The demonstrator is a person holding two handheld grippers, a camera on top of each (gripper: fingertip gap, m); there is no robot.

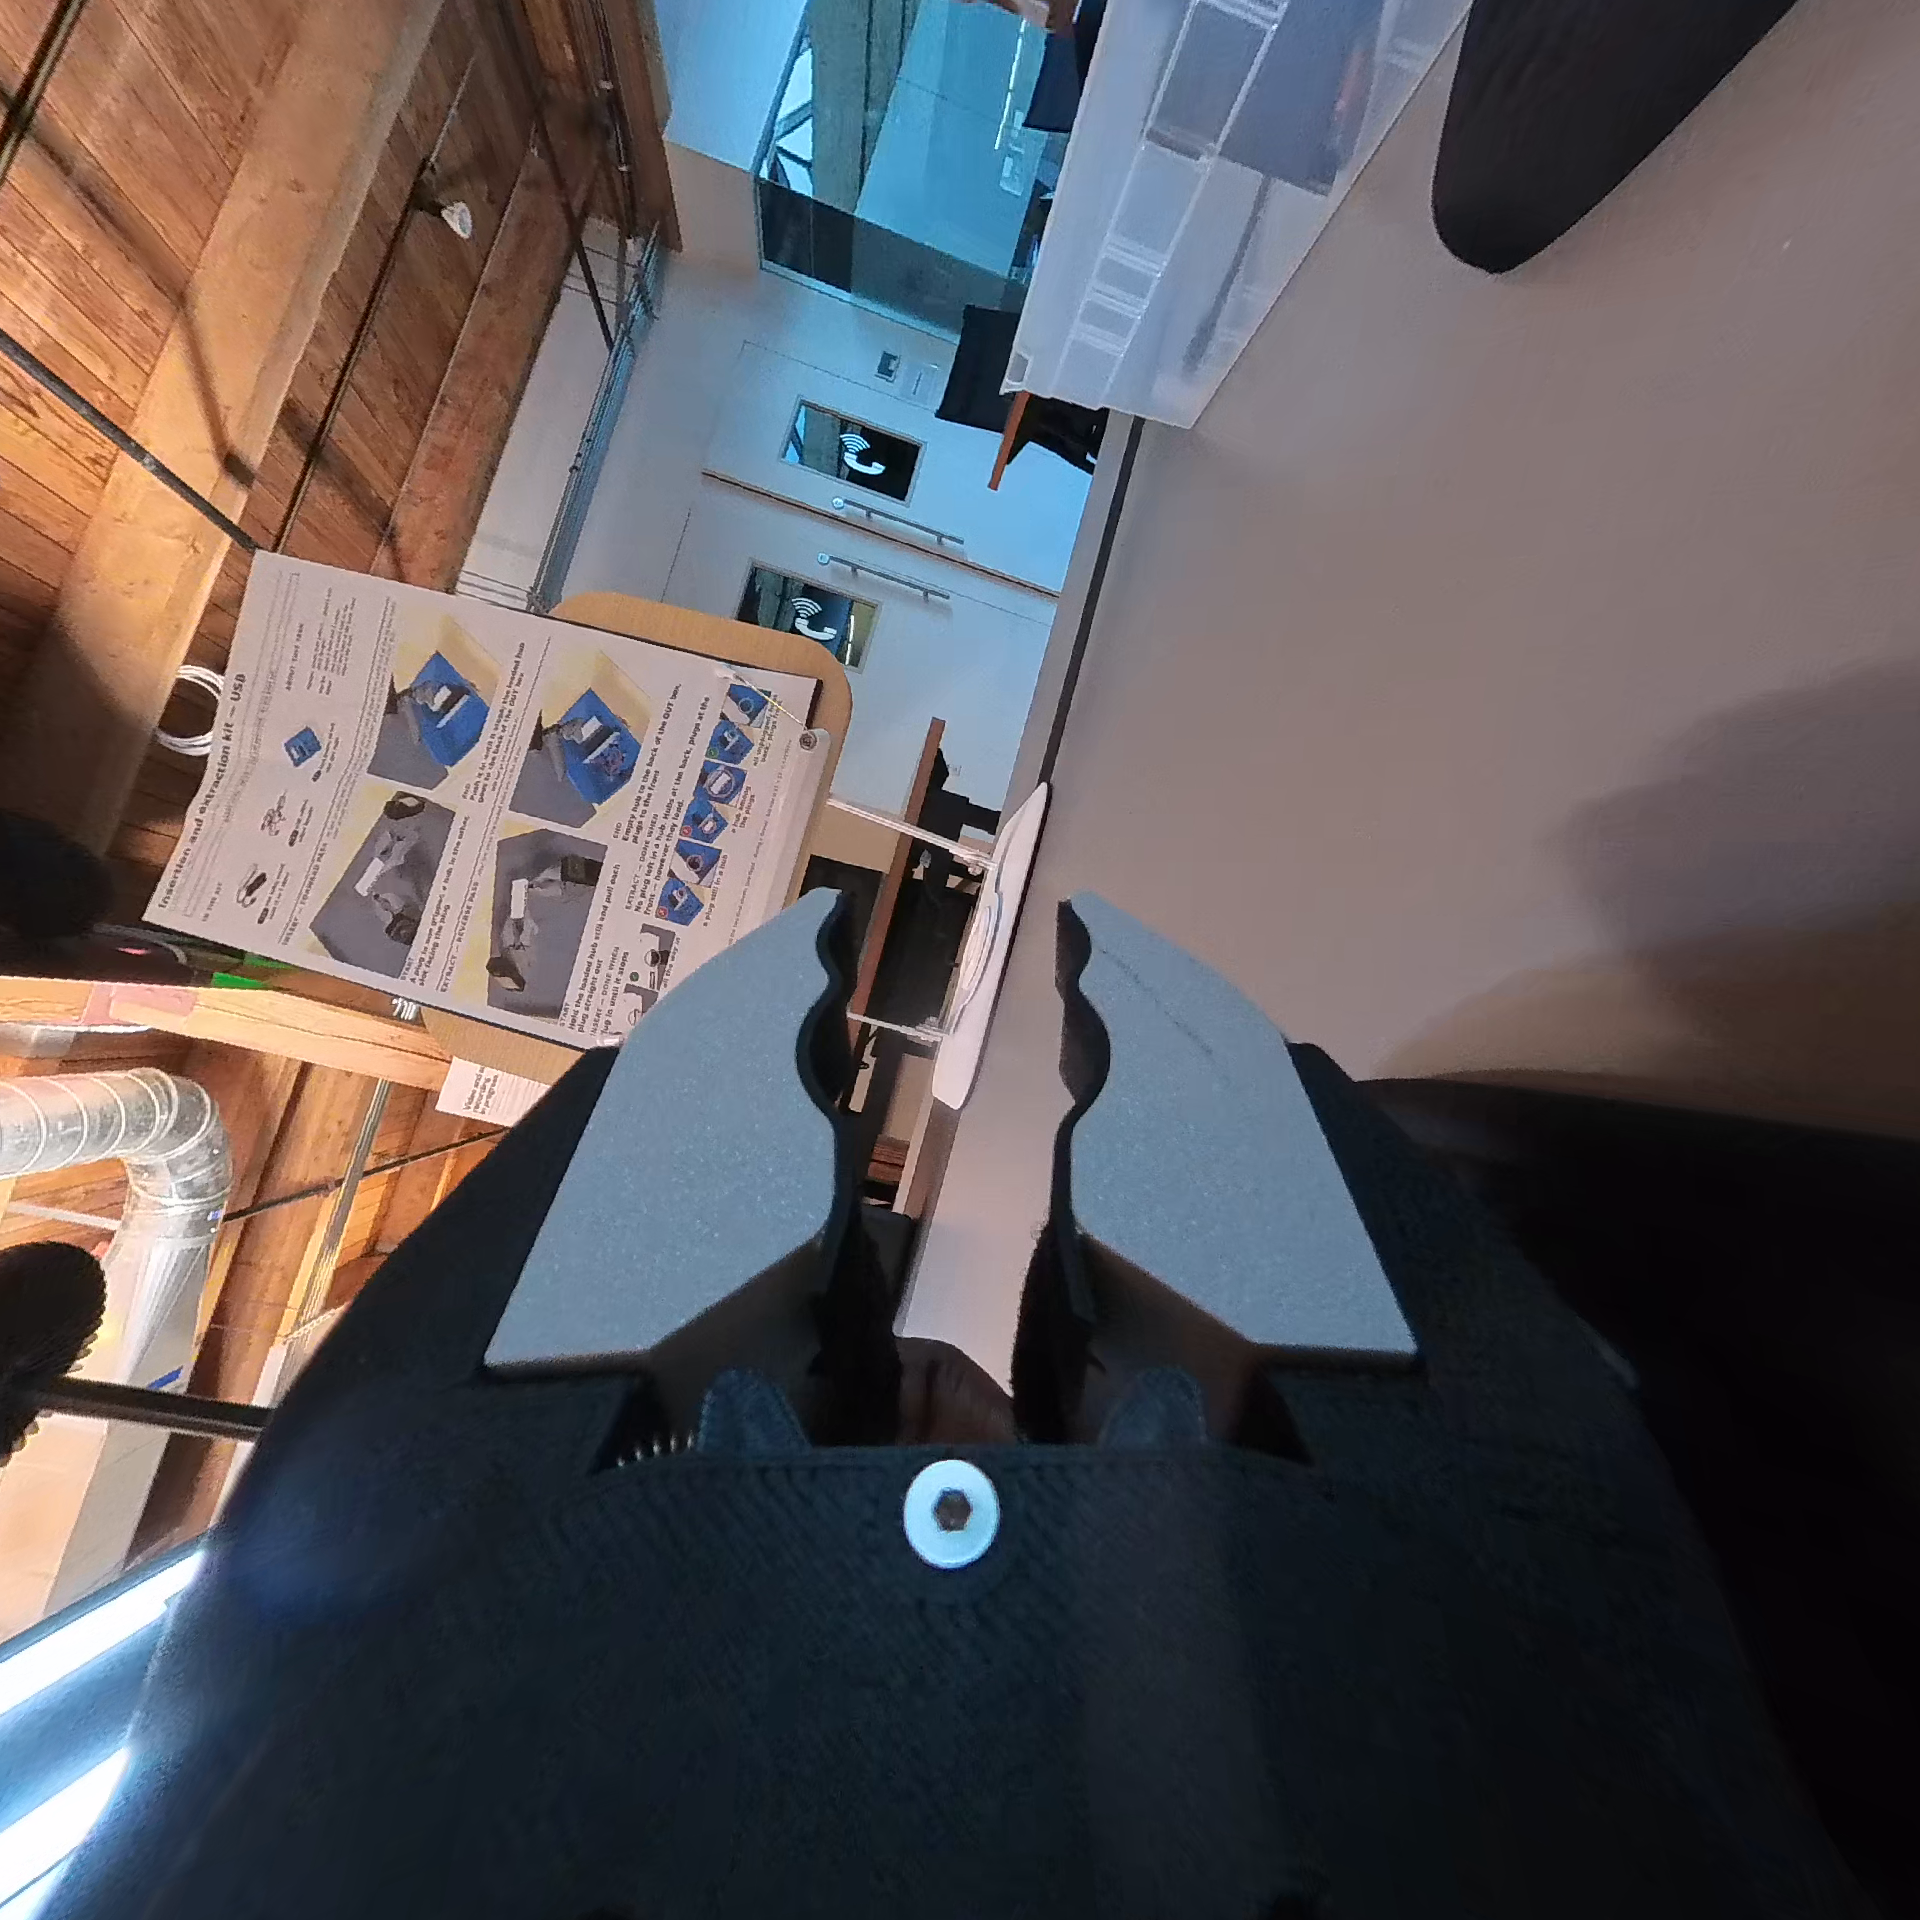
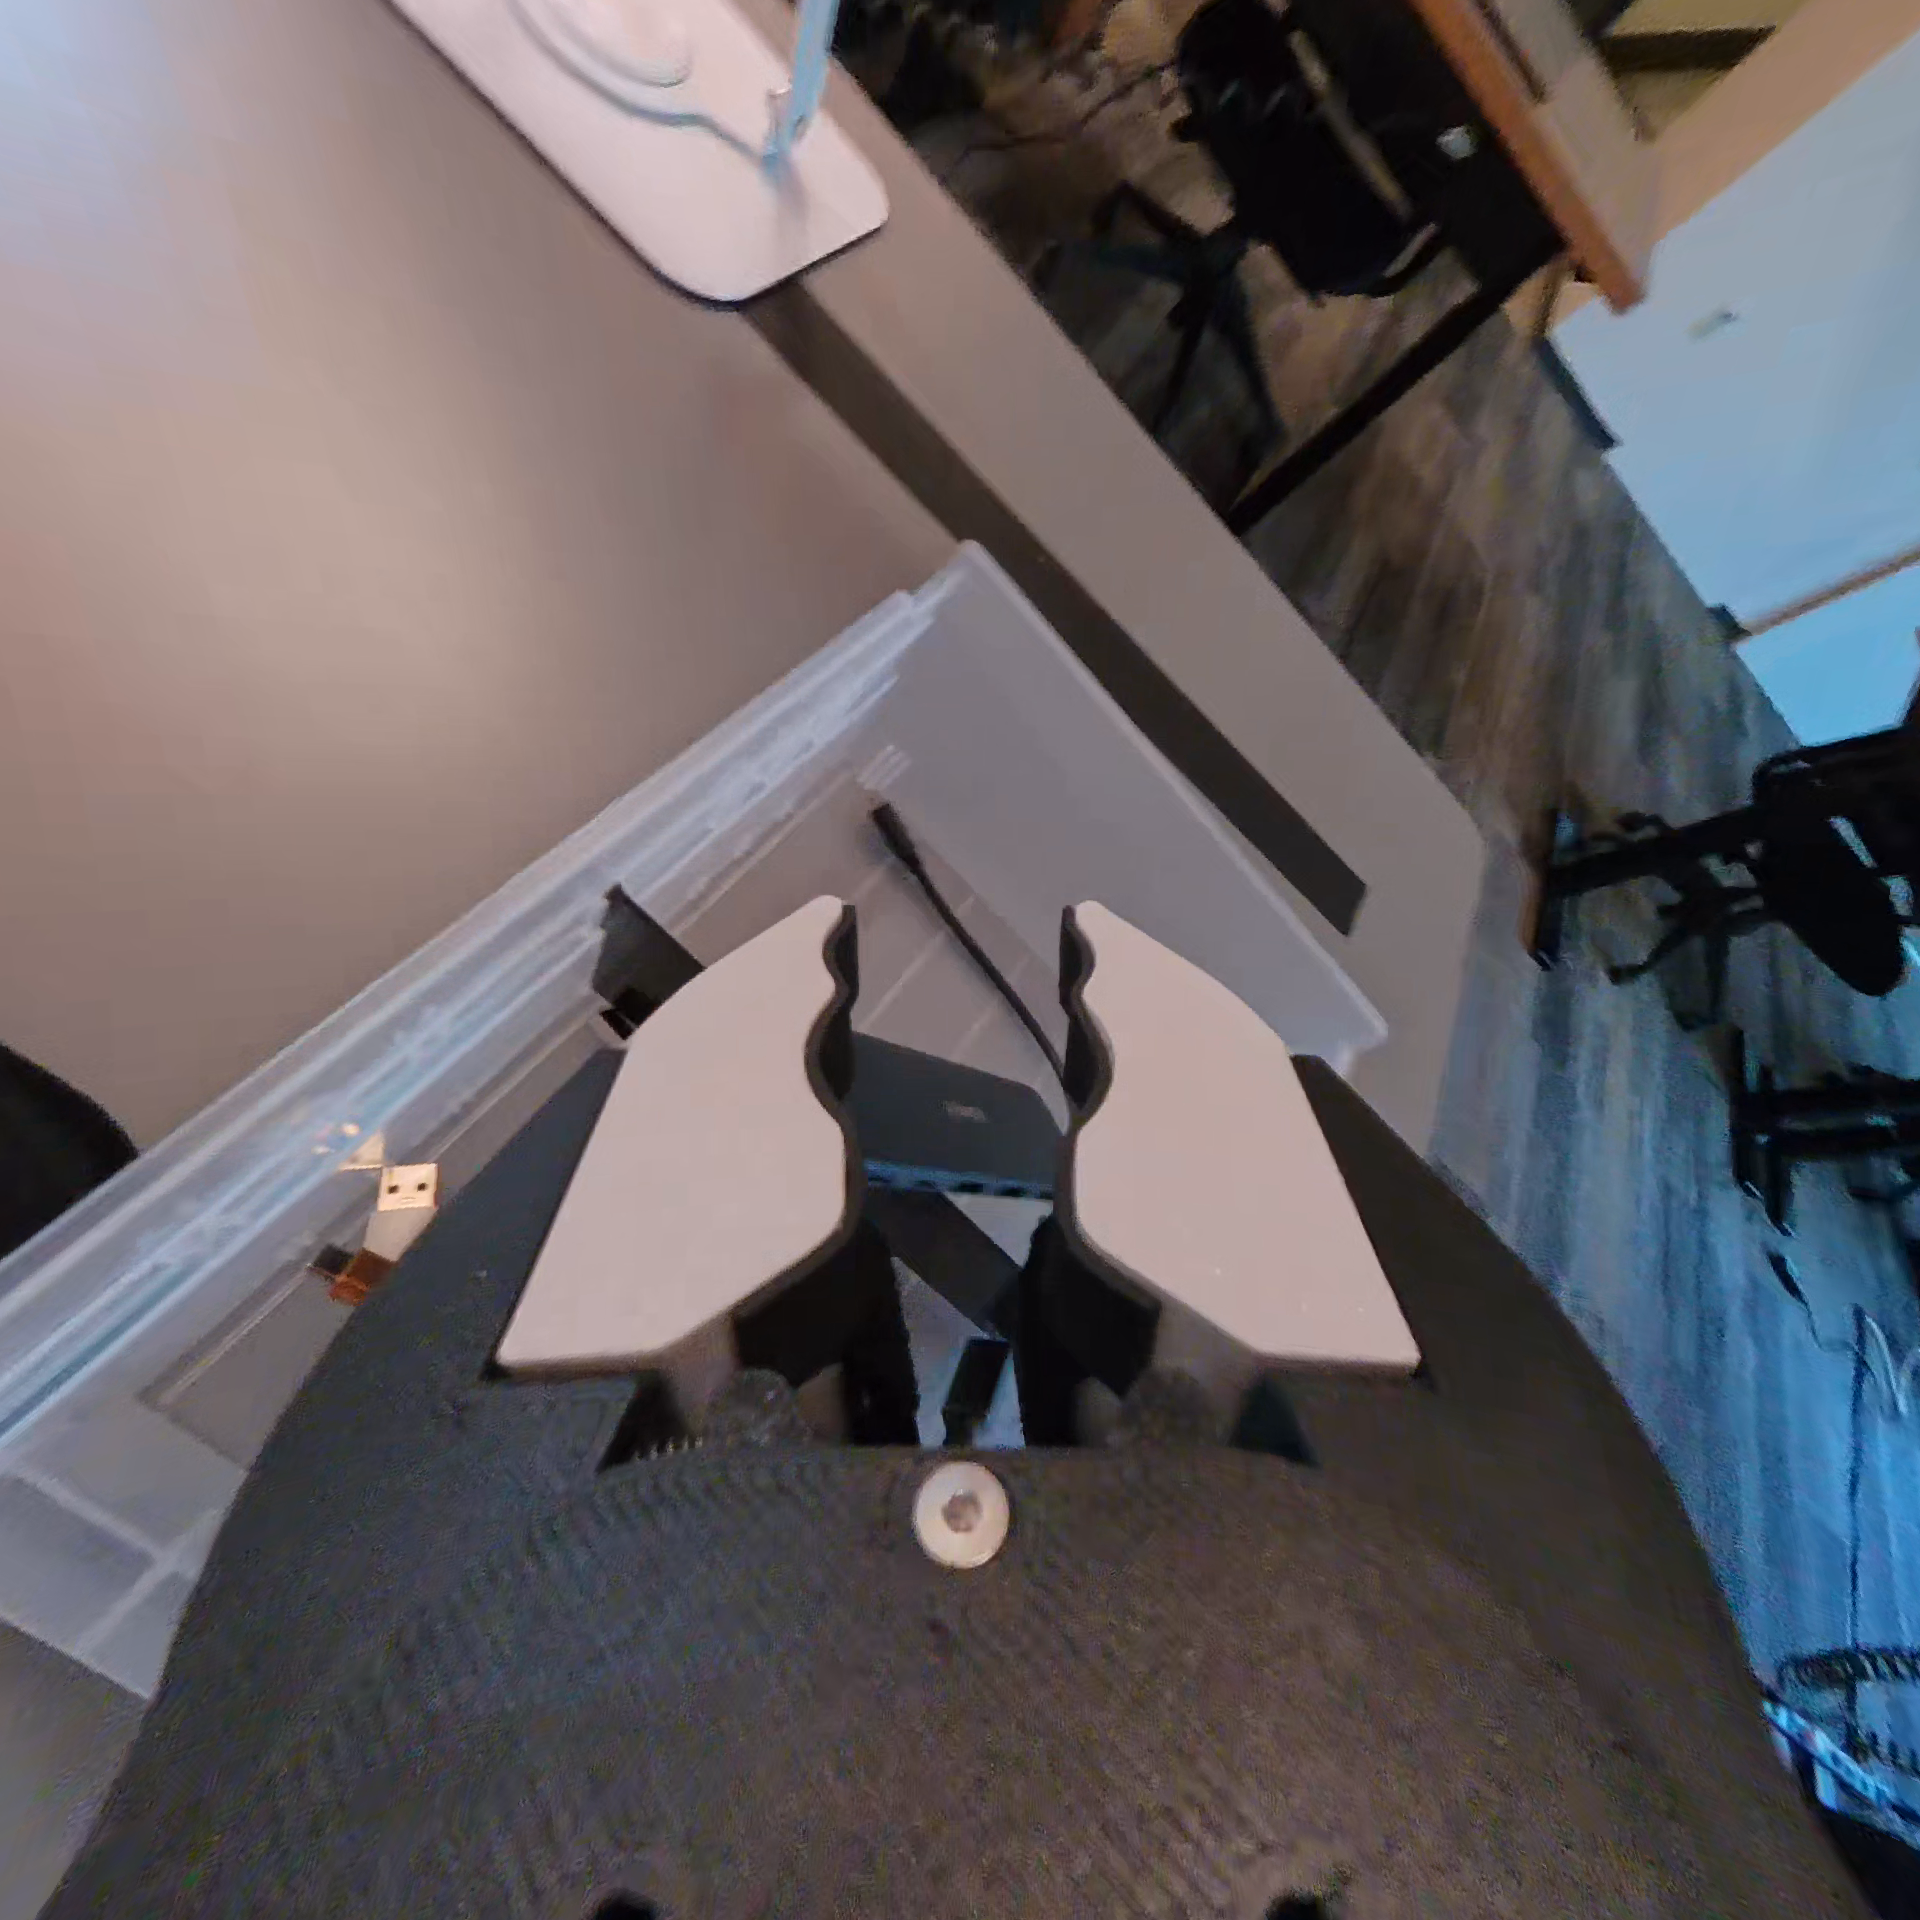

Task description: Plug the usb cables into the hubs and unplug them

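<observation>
1. Hub: dark, flat, lying in clear bin, seen between right gripper fingers in right wrist view.
2. Row of ports along hub's near edge, facing gripper; nothing seen plugged in there.
3. Black cable running from bin's far corner toward hub; whether joined to hub, cannot tell.
4. USB plug, silver tip, pale body, lying in bin left of gripper, beside a small brown connector.
5. Another black part against bin's far wall, partly hidden behind left finger.
6. Right gripper: held over bin, pointing down into it, fingers well apart, gripping nothing.
7. Left gripper: fingers equally wide apart, gripping nothing, aimed along table edge toward room beyond.
8. Left wrist view rolled sideways: table on right, wooden ceiling on left.
9. Clear bin at top of left wrist view, well away from left gripper; contents not discernible there.
10. White flat stand base at table's far edge, just past left fingertips; same base at top of right wrist view.
11. Printed instruction sheet propped upright beyond table, left of left gripper.
12. Black rounded object on table, top right of left wrist view; kind unclear.
13. Floor and dark chair legs to right of bin, blurred.
</observation>
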